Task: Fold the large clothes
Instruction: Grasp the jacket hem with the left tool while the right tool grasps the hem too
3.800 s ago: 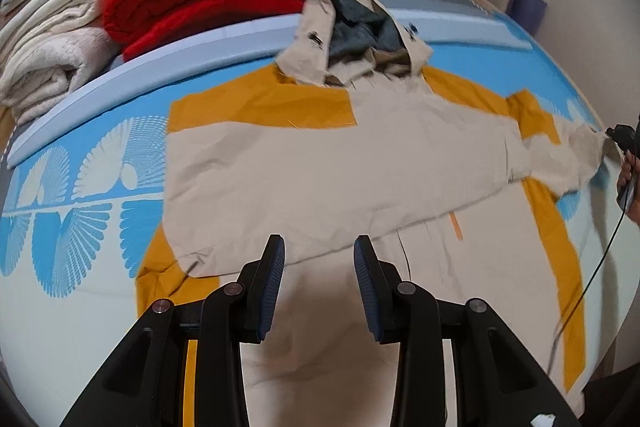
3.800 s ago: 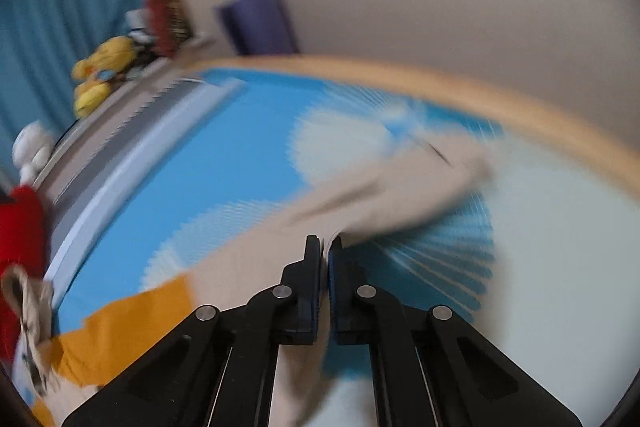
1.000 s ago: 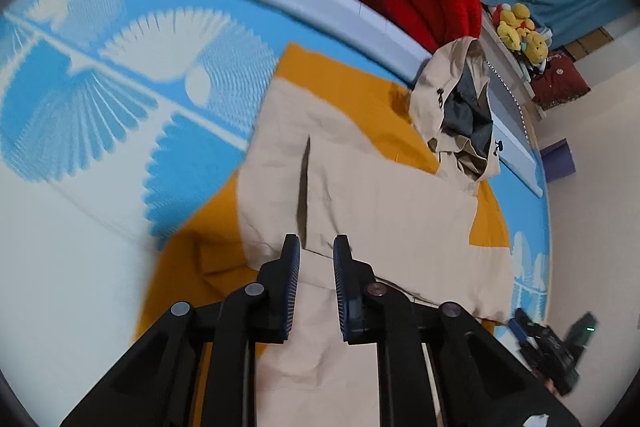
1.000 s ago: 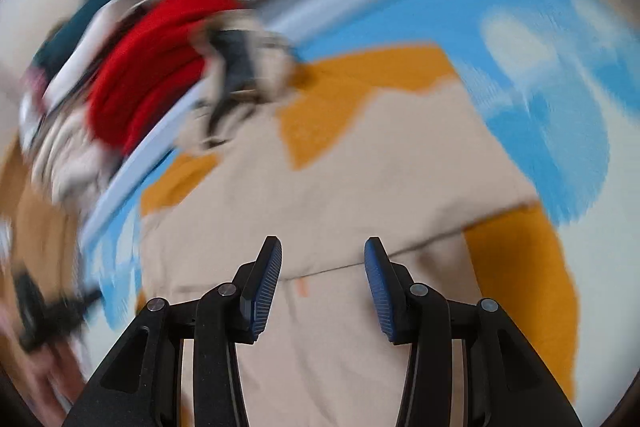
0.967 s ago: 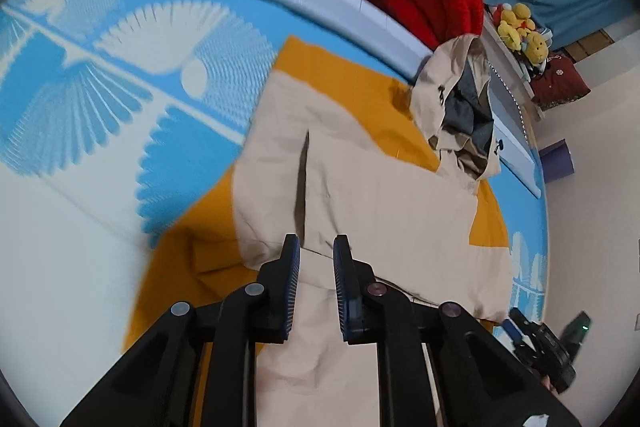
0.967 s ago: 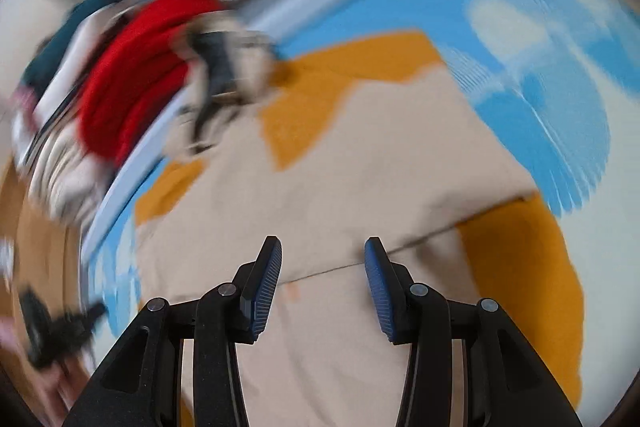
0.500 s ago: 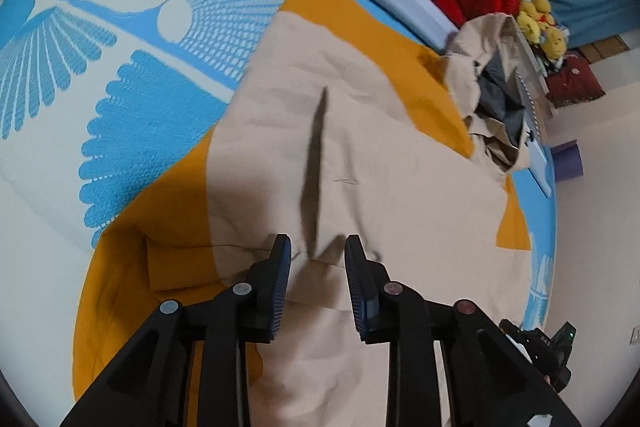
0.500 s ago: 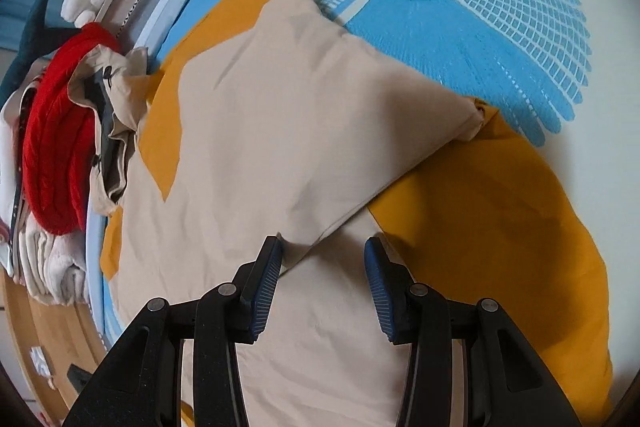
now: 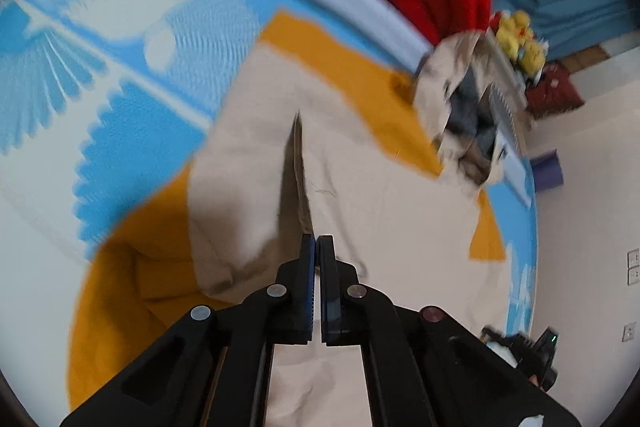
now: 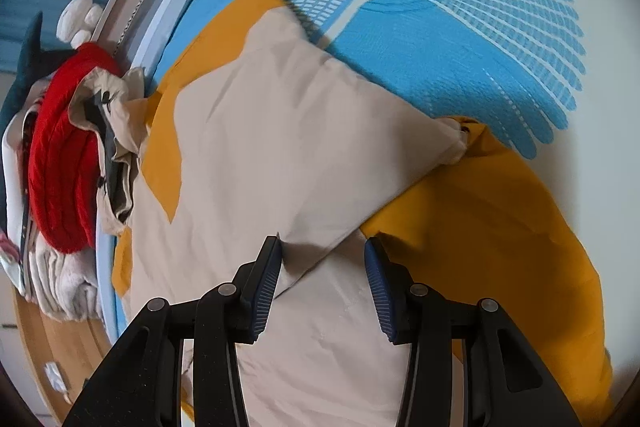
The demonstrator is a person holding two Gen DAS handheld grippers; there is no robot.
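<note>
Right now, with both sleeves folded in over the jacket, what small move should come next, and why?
Probably close the right gripper: its jaws stand open astride the folded sleeve edge of the beige and orange jacket, while the left gripper already looks shut on the fabric, so both sides could then lift together.

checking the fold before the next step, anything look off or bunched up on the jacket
The jacket lies mostly flat, both sleeves folded in. Its hood is crumpled in a heap against the red knit stack, not laid flat.
</note>
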